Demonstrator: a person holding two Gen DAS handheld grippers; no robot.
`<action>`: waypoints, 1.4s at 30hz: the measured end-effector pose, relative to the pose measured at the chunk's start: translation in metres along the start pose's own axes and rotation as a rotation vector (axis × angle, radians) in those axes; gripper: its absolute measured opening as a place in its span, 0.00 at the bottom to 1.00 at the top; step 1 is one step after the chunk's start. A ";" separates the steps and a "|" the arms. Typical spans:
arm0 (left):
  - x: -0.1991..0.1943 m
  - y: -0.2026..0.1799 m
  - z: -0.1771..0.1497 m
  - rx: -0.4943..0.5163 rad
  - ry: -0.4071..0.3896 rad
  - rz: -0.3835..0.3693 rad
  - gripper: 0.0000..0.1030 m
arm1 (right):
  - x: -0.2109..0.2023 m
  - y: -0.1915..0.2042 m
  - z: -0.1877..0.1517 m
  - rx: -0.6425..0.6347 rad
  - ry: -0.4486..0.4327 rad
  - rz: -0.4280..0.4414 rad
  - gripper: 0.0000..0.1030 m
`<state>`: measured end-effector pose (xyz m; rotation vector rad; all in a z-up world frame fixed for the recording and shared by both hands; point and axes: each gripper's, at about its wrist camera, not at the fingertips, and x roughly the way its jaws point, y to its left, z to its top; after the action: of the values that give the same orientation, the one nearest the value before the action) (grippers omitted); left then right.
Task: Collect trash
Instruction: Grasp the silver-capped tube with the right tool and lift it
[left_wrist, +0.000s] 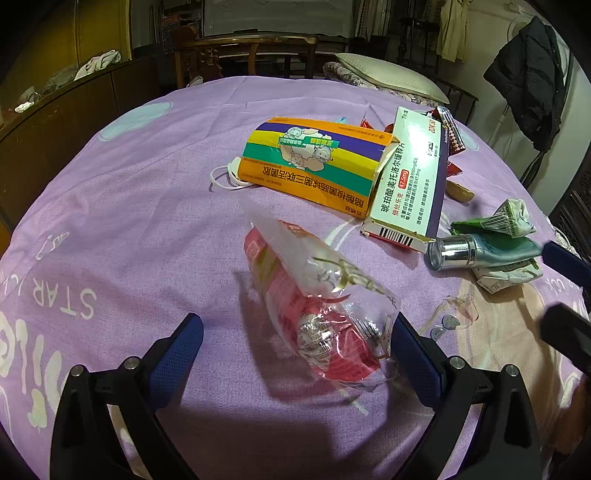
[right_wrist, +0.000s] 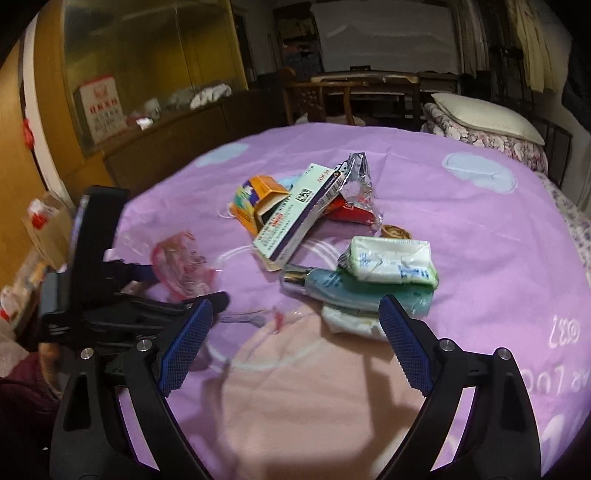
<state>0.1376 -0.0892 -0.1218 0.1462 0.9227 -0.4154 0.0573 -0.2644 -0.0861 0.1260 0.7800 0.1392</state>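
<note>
Trash lies scattered on a purple bedspread (left_wrist: 129, 206). My left gripper (left_wrist: 295, 350) is open, its blue pads on either side of a clear bag holding a red packet (left_wrist: 317, 306), which also shows blurred (right_wrist: 183, 266) in the right wrist view. Beyond sit an orange striped box (left_wrist: 314, 162) and a white medicine box (left_wrist: 410, 184). A teal tube with a silver cap (left_wrist: 480, 251) lies on crumpled wrappers. My right gripper (right_wrist: 295, 343) is open above the pink patch, just short of the tube (right_wrist: 343, 288) and a green-white packet (right_wrist: 391, 260).
A white cord loop (left_wrist: 225, 181) lies left of the orange box. Foil and red wrappers (right_wrist: 354, 192) and a small brown item (right_wrist: 396, 233) sit behind the pile. Pillows (right_wrist: 484, 118), wooden furniture (right_wrist: 351, 92) and a cabinet (right_wrist: 110, 110) ring the bed.
</note>
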 end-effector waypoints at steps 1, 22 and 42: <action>0.000 0.000 0.000 0.000 0.000 0.001 0.95 | 0.009 0.001 0.004 -0.029 0.032 -0.025 0.81; -0.001 -0.005 0.000 0.008 0.001 0.007 0.95 | 0.011 0.008 0.020 -0.202 -0.012 -0.256 0.31; 0.000 -0.005 0.000 0.010 0.002 0.008 0.95 | -0.016 0.016 0.002 -0.057 0.090 -0.109 0.26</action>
<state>0.1358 -0.0938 -0.1217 0.1597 0.9215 -0.4129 0.0460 -0.2512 -0.0705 0.0228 0.8696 0.0643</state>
